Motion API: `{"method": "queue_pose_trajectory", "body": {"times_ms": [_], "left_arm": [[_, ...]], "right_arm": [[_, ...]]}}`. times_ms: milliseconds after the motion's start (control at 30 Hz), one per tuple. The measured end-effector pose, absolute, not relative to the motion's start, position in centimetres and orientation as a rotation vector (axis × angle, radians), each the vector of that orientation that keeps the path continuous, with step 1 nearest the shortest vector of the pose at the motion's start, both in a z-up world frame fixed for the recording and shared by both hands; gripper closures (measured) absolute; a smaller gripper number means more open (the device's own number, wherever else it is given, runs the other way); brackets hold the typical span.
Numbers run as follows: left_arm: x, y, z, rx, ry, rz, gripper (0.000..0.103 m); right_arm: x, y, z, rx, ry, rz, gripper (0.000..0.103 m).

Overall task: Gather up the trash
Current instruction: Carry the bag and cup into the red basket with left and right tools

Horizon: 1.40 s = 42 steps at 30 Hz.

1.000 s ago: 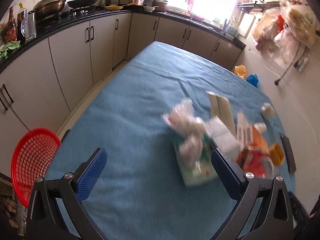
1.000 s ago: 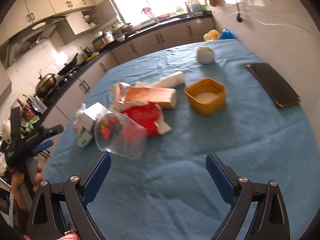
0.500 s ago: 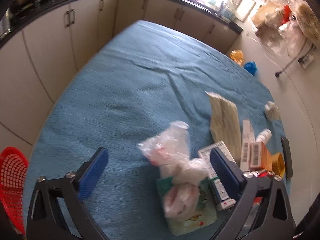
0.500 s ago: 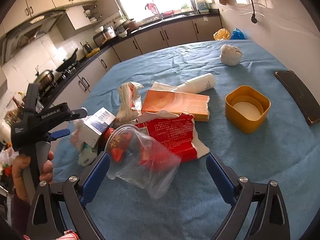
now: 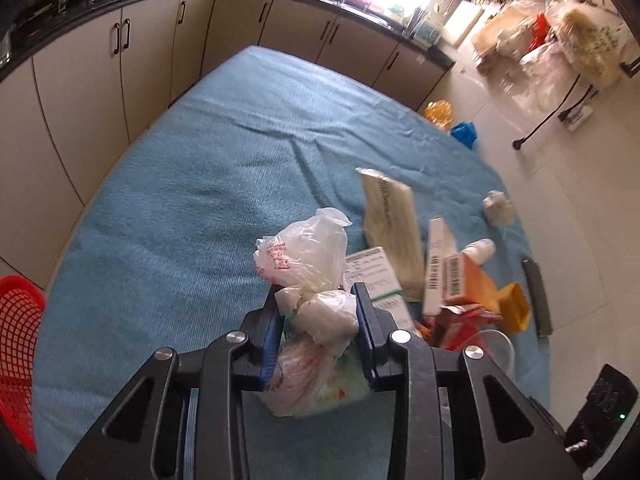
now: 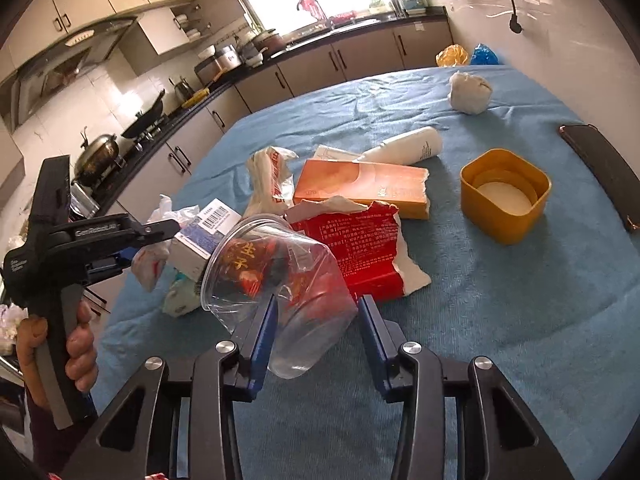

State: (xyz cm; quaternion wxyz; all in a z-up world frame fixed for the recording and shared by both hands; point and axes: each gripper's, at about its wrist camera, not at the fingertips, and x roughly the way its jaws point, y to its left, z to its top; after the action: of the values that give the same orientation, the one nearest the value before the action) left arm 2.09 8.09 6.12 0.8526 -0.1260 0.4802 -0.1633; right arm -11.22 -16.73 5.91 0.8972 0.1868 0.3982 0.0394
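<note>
Left gripper (image 5: 319, 312): fingers narrowed, pads pressed on a crumpled white plastic bag (image 5: 324, 314).
Right gripper (image 6: 318, 330): fingers partly closed around a clear plastic cup (image 6: 280, 288); contact unclear.
Left hand (image 6: 74, 356): wrapped around the gripper handle.

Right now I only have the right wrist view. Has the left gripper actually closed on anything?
Observer: Yes. The left wrist view shows the left gripper shut on a crumpled white bag.
Operator: Good. Where can the cup go? I see no bin.
Observer: A red basket sits past the table edge, at the far left of the left wrist view.
</note>
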Motion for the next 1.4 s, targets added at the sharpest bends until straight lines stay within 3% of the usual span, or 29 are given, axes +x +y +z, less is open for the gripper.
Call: {"method": "queue_pose_trajectory", "body": {"times_ms": [333, 667, 1067, 1400], "left_arm": [[-3.7, 11.6, 9.8, -0.288, 0.910, -0.337, 0.071], [-8.9, 21.5, 11.7, -0.300, 0.798, -0.149, 0.071], [-9.5, 33.5, 5.7, -0.438, 0.845, 0.068, 0.071], [-9.9, 36.9, 2.6, -0.509, 0.871, 0.109, 0.069]], "right_arm": [[-14.4, -17.0, 8.6, 0.392, 0.744, 0.093, 0.059], [-14.6, -12.2, 9.9, 0.325, 0.750, 0.198, 0.059], [-10.2, 2.2, 9.3, 0.198, 0.838, 0.462, 0.059], [-4.7, 14.1, 6.9, 0.142, 0.902, 0.597, 0.058]]}}
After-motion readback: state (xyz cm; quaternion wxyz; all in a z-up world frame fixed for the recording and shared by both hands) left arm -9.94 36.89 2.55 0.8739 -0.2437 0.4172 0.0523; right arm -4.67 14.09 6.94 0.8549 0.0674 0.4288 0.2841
